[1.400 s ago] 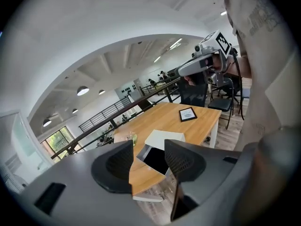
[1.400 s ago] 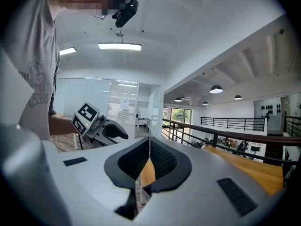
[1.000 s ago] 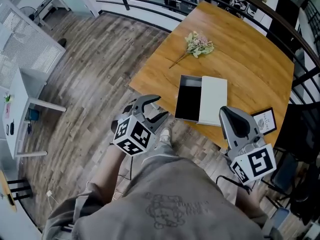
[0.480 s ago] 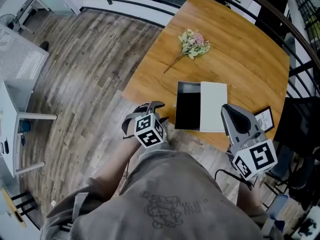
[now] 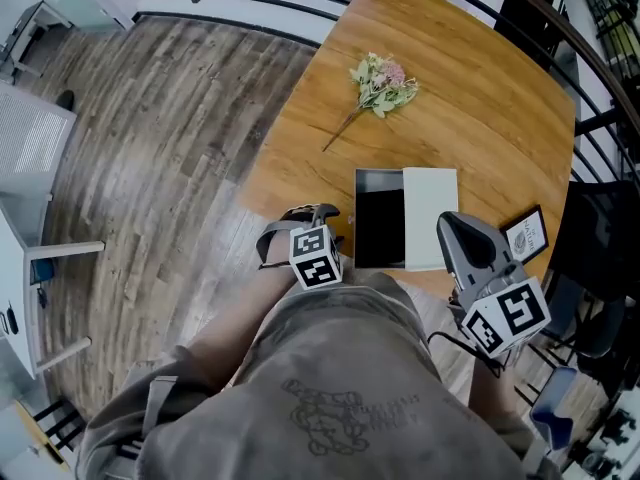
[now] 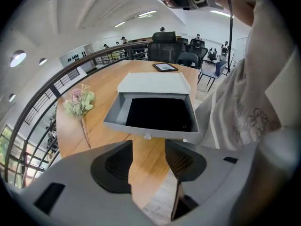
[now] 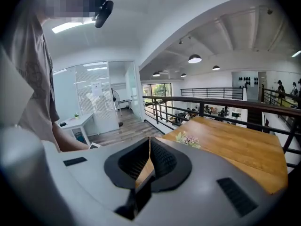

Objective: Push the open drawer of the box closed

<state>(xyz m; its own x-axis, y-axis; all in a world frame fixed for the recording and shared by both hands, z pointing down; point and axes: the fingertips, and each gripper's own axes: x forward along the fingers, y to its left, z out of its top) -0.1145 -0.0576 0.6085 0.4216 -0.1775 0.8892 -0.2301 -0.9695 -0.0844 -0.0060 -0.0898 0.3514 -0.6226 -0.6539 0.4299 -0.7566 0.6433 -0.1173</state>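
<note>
A white box (image 5: pixel 432 216) lies on the wooden table (image 5: pixel 470 98) with its drawer (image 5: pixel 380 226) pulled out to the left, its black inside showing. In the left gripper view the drawer (image 6: pixel 157 114) faces me with a small knob (image 6: pixel 147 136) on its front. My left gripper (image 5: pixel 332 224) is open and empty just left of the drawer front, at the table's edge; its jaws (image 6: pixel 148 160) line up with the knob without touching it. My right gripper (image 5: pixel 452 226) is shut and empty by the box's near right corner, its tip (image 7: pixel 149 160) aimed across the table.
A small dried flower sprig (image 5: pixel 378 83) lies on the far part of the table. A framed card (image 5: pixel 527 236) sits right of the box. Railings (image 5: pixel 560 28) run behind the table, office chairs (image 6: pixel 165 44) beyond it. Wood floor (image 5: pixel 150 148) lies to the left.
My left gripper has moved right and forward, from out over the floor to just short of the drawer front. The right gripper has hardly moved.
</note>
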